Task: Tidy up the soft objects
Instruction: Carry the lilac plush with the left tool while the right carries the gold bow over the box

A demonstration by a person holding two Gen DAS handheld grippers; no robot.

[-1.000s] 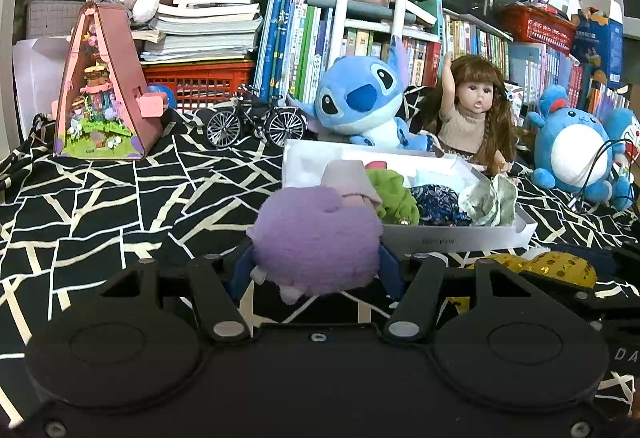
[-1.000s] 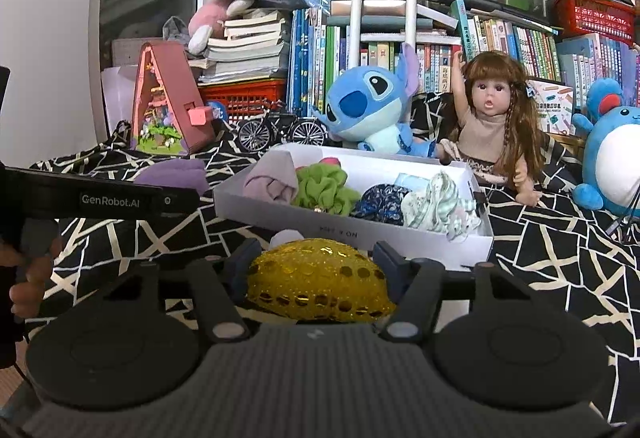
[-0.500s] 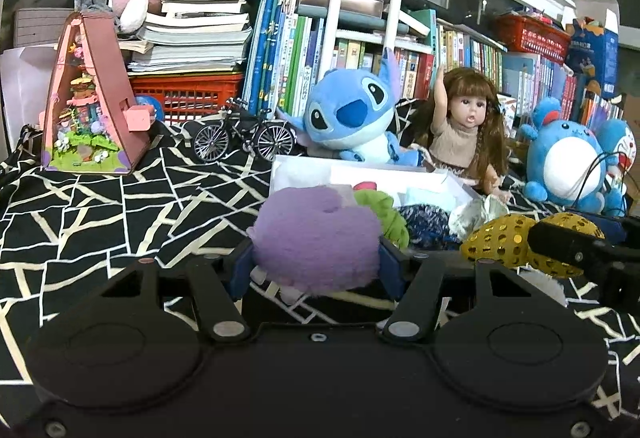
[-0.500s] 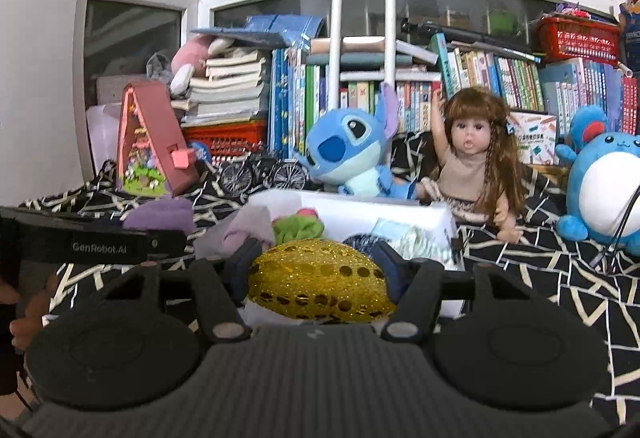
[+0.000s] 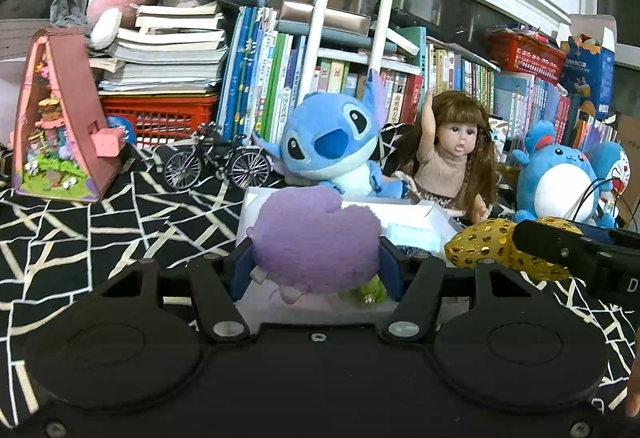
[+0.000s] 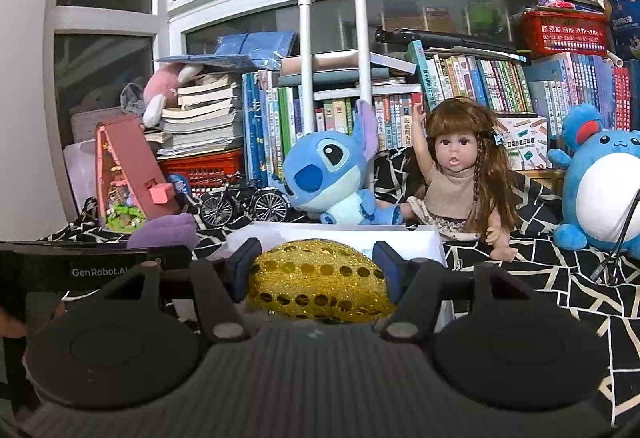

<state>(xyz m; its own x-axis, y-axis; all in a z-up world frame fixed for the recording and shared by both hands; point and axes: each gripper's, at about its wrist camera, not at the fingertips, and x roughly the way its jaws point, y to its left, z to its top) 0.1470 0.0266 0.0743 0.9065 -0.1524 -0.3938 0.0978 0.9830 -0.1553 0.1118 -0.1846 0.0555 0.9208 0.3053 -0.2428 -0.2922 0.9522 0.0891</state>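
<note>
Purple plush toy [image 5: 316, 238] is filling the left wrist view, clamped between the two blue pads of the left gripper [image 5: 316, 266]; jaws are part-closed and pressing on both its sides. The gripper is pointing slightly down, hanging just above the near end of the white box [image 5: 404, 208], so the toy is covering most of the box. A green soft item [image 5: 370, 288] is peeking out under the toy, inside the box, and a pale blue folded cloth [image 5: 412, 236] is lying in the box to the toy's right. At the right edge the right gripper's dark body is coming in sideways, with the gold sequin pouch [image 5: 480, 242] sticking out ahead of it, near the box's right side. Behind the box, a blue plush [image 5: 332, 146] and a doll [image 5: 452, 158] are sitting on the black-and-white cloth [image 5: 80, 222].

Right wrist view: the right gripper [image 6: 316, 270] is gripping the gold sequin pouch [image 6: 320, 286], pads squeezing its left and right ends, the pouch bulging between them. The gripper is aiming nearly level toward the white box [image 6: 420, 238], with the pouch right at the box's near edge; cannot tell whether it is over the rim. At left the left gripper's black side is showing, purple plush toy [image 6: 164, 232] poking out above it, well left of the pouch.
</note>
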